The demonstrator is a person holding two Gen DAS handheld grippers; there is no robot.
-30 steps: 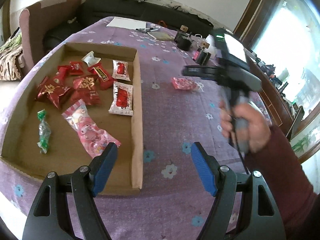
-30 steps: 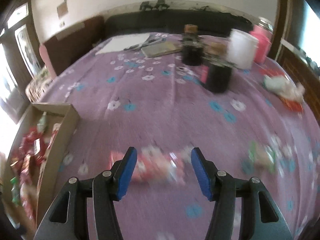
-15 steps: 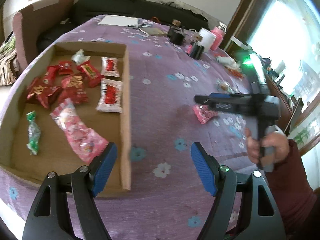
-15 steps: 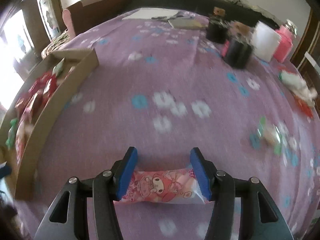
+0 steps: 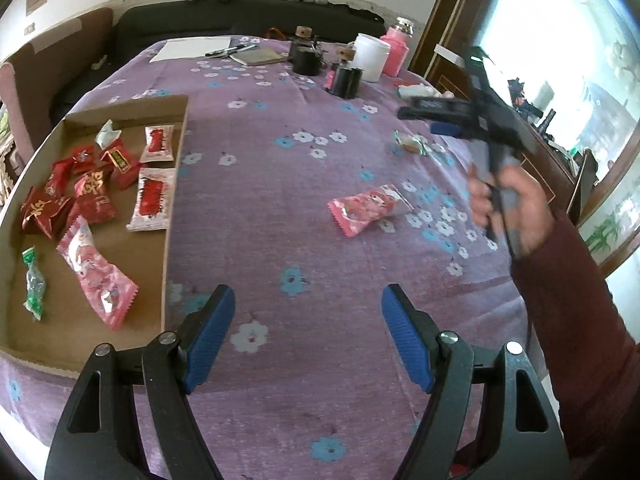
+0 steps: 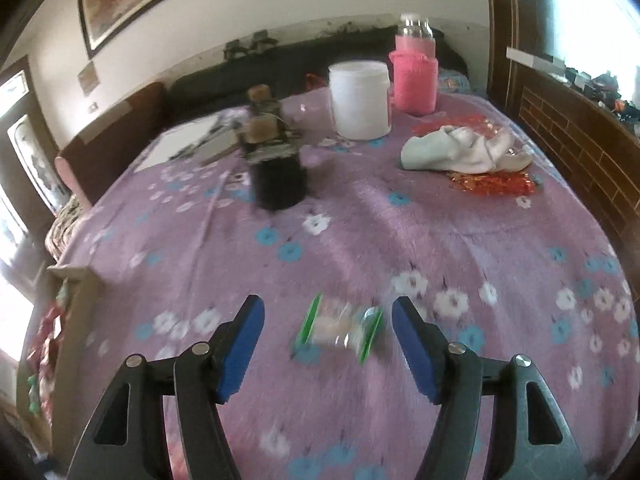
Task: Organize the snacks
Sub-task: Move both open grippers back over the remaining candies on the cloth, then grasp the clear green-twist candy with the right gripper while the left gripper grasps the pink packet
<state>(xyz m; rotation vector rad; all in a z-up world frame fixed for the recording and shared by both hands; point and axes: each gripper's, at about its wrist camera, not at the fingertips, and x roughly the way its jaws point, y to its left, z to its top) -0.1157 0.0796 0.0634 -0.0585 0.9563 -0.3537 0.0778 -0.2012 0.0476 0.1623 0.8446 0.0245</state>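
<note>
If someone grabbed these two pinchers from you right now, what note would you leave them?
Left gripper: open, empty, over the cloth beside the cardboard tray.
Right gripper: jaws opening, nothing gripped, lined up on the green-ended candy lying on the cloth.
Done: red packets, white packets, a pink packet and a green candy lie in the tray.
Left: pink snack packet and the green-ended candy are both loose on the tablecloth.

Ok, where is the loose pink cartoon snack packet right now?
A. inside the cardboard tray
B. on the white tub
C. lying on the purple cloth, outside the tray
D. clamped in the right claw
C: the pink cartoon snack packet lies on the purple cloth, right of the cardboard tray, with neither claw touching it.
</note>
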